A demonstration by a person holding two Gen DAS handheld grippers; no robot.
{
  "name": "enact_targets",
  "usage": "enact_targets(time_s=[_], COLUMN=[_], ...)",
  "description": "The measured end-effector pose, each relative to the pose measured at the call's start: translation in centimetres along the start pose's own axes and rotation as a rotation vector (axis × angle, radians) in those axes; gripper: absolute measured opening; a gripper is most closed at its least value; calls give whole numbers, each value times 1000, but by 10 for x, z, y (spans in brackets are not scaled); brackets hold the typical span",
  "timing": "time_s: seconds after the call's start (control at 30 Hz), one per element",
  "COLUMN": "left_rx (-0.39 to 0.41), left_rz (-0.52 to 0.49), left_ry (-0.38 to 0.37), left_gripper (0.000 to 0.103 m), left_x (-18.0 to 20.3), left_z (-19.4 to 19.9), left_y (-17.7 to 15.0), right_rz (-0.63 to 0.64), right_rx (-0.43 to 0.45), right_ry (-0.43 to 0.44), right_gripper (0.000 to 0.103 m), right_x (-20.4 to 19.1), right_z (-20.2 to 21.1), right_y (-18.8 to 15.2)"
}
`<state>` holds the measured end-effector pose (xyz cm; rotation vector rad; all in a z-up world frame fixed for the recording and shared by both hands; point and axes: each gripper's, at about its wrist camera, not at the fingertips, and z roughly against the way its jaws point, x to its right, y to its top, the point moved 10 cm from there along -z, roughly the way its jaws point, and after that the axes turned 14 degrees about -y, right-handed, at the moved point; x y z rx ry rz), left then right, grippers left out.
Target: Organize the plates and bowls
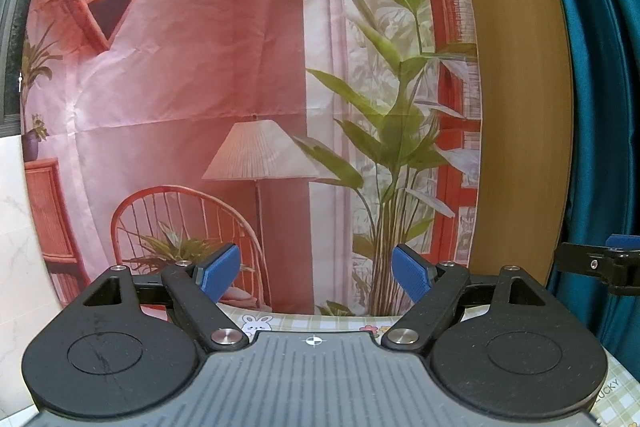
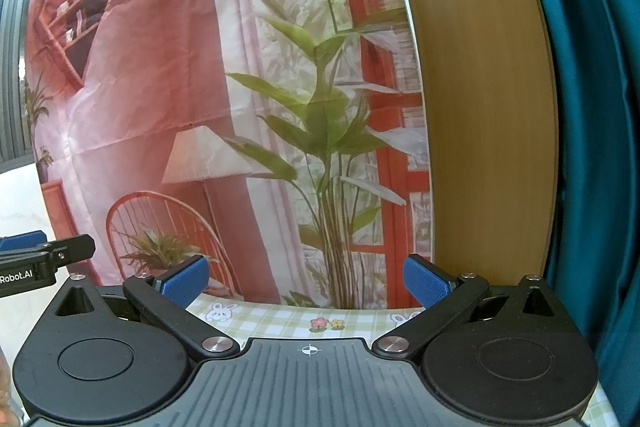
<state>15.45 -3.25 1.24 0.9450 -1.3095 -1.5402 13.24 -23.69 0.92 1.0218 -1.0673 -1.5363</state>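
The left gripper (image 1: pixel 316 273) and right gripper (image 2: pixel 306 281), blue pads spread on nothing, face the printed fabric backdrop (image 1: pixel 192 75); no plate or bowl shows, so their direction cannot be told.

Left hand-held gripper (image 1: pixel 316 277) and right hand-held gripper (image 2: pixel 306 281) point almost level, jaws wide, empty.

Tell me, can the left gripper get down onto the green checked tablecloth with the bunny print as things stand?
Probably yes. The left gripper is open and empty, and the green checked tablecloth just below its fingertips looks bare. No plates or bowls show there.
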Motion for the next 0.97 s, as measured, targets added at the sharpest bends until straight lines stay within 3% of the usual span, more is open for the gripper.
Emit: enact_targets(time_s=[0.97], left_rx=[11], left_rz=[21], left_ry=[11], left_gripper=[87], left_x=[-6], left_z=[5], left_y=[3], right_rz=[7], right_rx=[6], right_ry=[-11], right_gripper=[103], right_x=[4], right_z=[3], right_y=[5])
